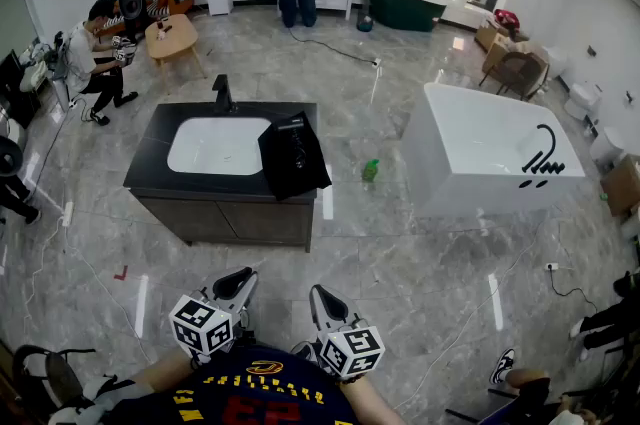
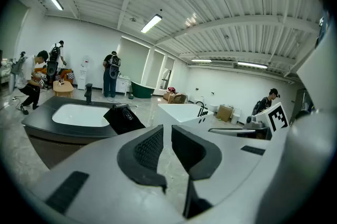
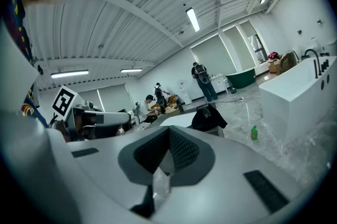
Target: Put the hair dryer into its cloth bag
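Observation:
A black cloth bag (image 1: 292, 161) lies over the right end of a black sink counter (image 1: 150, 153), well ahead of me. A dark object at its far end (image 1: 294, 126) looks like the hair dryer; its shape is hard to make out. The bag (image 2: 124, 119) shows left of centre in the left gripper view, and the bag (image 3: 208, 117) shows small in the right gripper view. Both grippers are held low and close to my body, far from the counter. My left gripper (image 1: 238, 285) (image 2: 167, 130) has a narrow gap between its pads and holds nothing. My right gripper (image 1: 322, 298) (image 3: 168, 136) is shut and empty.
A white basin (image 1: 215, 145) and a black faucet (image 1: 222, 94) are set in the counter. A green bottle (image 1: 370, 170) stands on the floor to its right, before a white bathtub (image 1: 490, 153). People sit and stand at the back; cables cross the marble floor.

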`<state>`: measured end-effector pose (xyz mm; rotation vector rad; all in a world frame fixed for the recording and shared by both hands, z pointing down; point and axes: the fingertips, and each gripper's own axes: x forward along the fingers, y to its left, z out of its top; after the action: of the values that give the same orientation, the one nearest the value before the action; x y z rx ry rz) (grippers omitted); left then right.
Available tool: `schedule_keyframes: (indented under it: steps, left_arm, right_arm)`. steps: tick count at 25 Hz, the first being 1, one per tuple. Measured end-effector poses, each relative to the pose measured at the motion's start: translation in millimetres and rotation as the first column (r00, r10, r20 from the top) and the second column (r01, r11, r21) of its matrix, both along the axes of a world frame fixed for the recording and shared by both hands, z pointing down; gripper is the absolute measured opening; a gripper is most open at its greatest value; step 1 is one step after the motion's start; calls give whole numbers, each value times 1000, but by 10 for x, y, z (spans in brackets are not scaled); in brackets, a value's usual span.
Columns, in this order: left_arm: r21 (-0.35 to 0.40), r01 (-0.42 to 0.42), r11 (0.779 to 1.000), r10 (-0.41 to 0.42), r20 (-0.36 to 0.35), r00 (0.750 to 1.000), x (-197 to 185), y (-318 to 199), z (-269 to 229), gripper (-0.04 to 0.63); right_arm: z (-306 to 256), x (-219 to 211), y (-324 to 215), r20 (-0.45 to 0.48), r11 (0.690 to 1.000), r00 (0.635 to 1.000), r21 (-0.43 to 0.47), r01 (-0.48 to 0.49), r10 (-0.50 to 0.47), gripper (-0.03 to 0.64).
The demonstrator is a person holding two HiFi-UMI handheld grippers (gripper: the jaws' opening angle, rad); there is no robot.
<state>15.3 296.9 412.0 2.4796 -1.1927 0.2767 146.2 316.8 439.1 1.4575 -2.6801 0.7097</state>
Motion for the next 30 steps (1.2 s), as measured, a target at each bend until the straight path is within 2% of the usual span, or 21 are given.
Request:
schedule_keyframes:
  steps: [5,13,17,22,30]
  left_arm:
    - [-19,-19,1000,19,12,1000,56,52,51,51]
    - [-56,-108,993,112,80,991,152,172,159,51]
    - [-59,-132,989,137,88,987,53,98,148,51]
    - [-48,-152,987,155,61,986,-261,-149,111,51]
    - [-52,-140,989,138,-41,990,-1156,-773,-8,51]
  right_arm:
    - [13,-43,106,35,1000,999,-20,3,-3,-9]
    - [118,-101,163,62,999,997,-23,-36,37,-9]
    - [181,-192,106,33,997,997,-39,-70,71,-9]
    - [185,-432,-135,-18,993,994,-42,-106,105,-9]
    - [104,-1193,-601,-64,982,985,-88,-168,163,-9]
